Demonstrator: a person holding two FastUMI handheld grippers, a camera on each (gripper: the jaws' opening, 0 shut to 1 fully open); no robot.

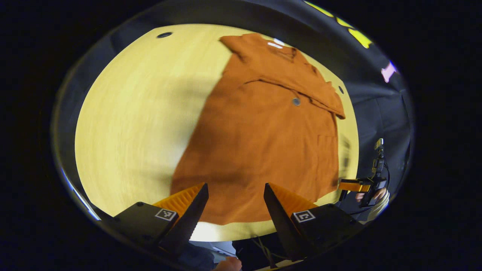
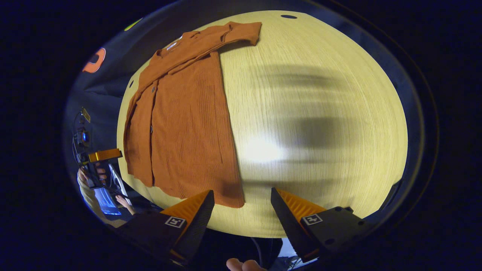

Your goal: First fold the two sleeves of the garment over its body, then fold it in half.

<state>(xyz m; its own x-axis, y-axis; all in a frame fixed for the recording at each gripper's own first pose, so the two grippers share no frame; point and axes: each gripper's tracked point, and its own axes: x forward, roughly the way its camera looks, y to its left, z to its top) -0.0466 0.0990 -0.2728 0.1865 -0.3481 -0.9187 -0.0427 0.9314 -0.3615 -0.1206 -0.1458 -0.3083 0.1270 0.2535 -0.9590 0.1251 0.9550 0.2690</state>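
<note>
Garment: rust-orange button-front shirt (image 1: 263, 139) lying flat on my wooden table (image 1: 135, 124), collar at the far edge, hem toward me.
Sleeves: one short sleeve (image 1: 301, 84) is laid across the chest in the left gripper view; the other (image 2: 241, 33) juts out sideways near the far edge in the right gripper view (it lies flat on the wood, beside the body panel).
Buttons: a grey button (image 1: 296, 101) shows just below the folded sleeve.
Collar label: a small white tag (image 1: 275, 45) sits at the neck.
Left gripper (image 1: 235, 205): my fingers are spread wide apart with nothing between them, poised over the hem of the shirt; I cannot tell whether they touch the cloth.
Right gripper (image 2: 242, 210): also spread wide and empty, with its left finger over the hem corner of the shirt and its right finger over bare wood.
Other tool seen afar: in the left gripper view my right gripper (image 1: 359, 186) sits off the table's right edge, held in my hand (image 1: 378, 195); in the right gripper view my left gripper (image 2: 101, 158) sits off the table's left edge.
Table holes: a dark round hole (image 1: 164, 35) near the far corner (another (image 2: 288, 16) shows in the right gripper view).
Shadows: broad blurred shadows (image 2: 308, 128) fall on the bare wood beside the shirt.
</note>
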